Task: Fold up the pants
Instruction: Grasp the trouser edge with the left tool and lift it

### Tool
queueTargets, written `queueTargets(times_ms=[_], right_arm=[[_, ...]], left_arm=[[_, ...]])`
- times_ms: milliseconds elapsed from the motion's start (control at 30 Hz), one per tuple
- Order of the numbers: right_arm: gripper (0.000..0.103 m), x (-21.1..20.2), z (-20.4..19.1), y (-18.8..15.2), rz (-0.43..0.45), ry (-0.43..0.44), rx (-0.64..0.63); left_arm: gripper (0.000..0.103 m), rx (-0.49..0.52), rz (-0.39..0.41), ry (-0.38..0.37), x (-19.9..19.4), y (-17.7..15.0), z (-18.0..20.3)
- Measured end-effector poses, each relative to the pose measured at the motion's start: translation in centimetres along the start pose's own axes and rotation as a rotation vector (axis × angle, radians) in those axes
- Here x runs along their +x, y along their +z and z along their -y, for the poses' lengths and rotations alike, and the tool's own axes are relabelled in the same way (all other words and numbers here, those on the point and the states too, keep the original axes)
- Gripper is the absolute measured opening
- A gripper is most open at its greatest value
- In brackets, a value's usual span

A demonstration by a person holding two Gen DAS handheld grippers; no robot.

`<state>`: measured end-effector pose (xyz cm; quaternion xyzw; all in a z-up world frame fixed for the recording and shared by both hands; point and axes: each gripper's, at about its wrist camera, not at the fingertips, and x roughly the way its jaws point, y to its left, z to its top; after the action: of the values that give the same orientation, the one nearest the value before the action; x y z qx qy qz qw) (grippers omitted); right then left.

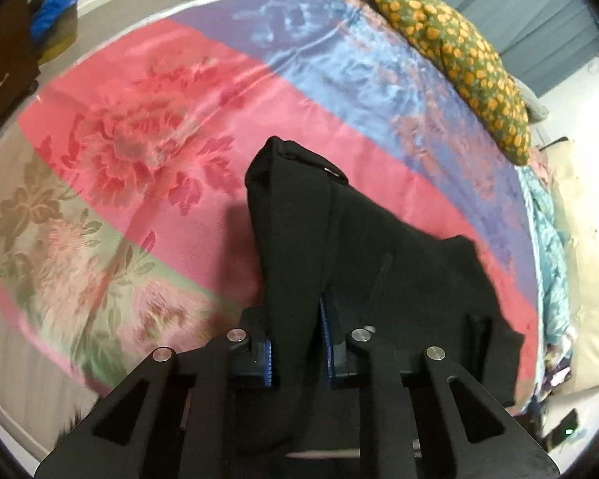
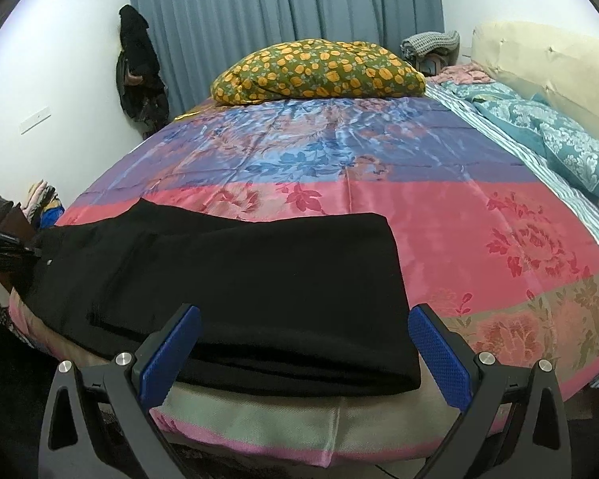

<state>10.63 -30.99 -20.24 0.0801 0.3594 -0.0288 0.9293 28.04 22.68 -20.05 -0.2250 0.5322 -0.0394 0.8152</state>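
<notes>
Black pants (image 2: 259, 271) lie lengthwise along the near edge of a satin bedspread (image 2: 419, 207), folded into a long band. In the left wrist view one end of the pants (image 1: 399, 271) is lifted and drapes over my left gripper (image 1: 297, 319), whose blue pads are shut on a fold of the black cloth. The left gripper (image 2: 4, 235) also shows at the far left of the right wrist view, at the pants' far end. My right gripper (image 2: 305, 311) stands open just in front of the other end of the pants, with nothing between its pads.
A pillow (image 2: 319, 72) with orange flowers lies at the far side of the bed, teal bedding (image 2: 559, 135) and a cream headboard (image 2: 539, 64) at the right. Dark clothes (image 2: 139, 68) hang by the grey curtain. Folded laundry (image 1: 56, 0) is stacked beside the bed.
</notes>
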Motion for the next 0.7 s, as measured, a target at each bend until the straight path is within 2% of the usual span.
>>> queueTargets(times_ms=[67,167,300,400,700], right_arm=[[0.103,0.3,0.5,0.1,-0.012,0.003,0.033],[0.103,0.6,1.3,0.3,-0.018,0.022,0.094],[0.103,0.8,2.5,0.7,-0.01,0.031,0.167],[0.103,0.6,3.2,0.9,0.006,0.035,0.207],[0.103,-0.7,6.7,0.5,0.042,0.036,0.353]], left_arm=[[0.016,0.017,0.017,-0.02,-1.4,0.3,2.3],[0.015,0.084,0.039,-0.072,-3.6,-0.4,8.0],[0.014,0.158,0.052,-0.124,-4.2,-1.8,15.1],[0.013,0.182,0.018,-0.189,-2.8,-3.0,20.1],[0.012,0.267,-0.098,-0.295,2.8,-8.3,31.9]])
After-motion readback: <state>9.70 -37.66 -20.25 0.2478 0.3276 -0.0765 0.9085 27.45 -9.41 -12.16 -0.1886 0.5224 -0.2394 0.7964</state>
